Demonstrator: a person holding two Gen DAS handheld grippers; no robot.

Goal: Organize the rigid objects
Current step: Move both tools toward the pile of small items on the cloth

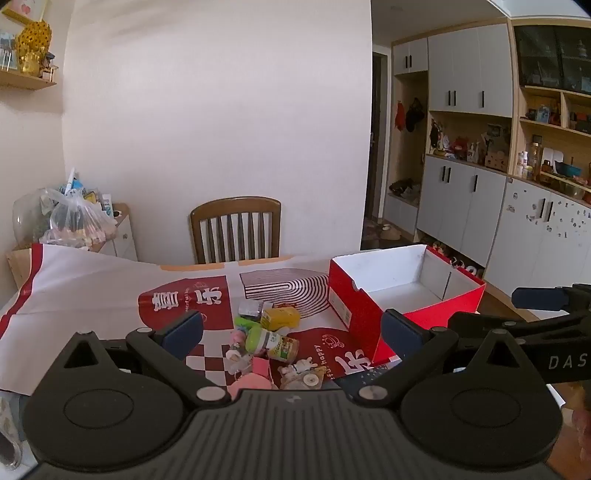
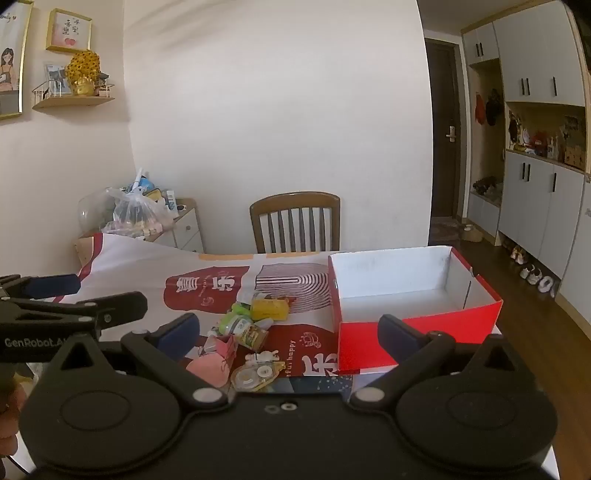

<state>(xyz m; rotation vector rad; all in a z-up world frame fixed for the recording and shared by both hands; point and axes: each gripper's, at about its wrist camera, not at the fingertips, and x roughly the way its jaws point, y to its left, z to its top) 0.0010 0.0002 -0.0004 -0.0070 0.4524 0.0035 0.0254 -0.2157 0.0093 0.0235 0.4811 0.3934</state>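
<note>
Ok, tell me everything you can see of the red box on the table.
The red box looks like an open cardboard shoe box without a lid: glossy red outside, plain white inside, with a small white label on its left end. It stands upright on the patterned tablecloth, right of the pile of small items, apart from them. It looks empty. Neither gripper touches it.

Table covered by a white and red printed cloth with large white characters. Wooden slat-back chair at the far edge, against a plain pale wall. Far left corner: small white drawer cabinet with a clear plastic bag of mixed items on top. Wall shelf upper left carrying a gold ornament; framed picture above it. Right side: dark door, grey-fronted cabinets with open wood-lined niches holding clutter. Shoes on the wooden floor by the cabinets.
</note>
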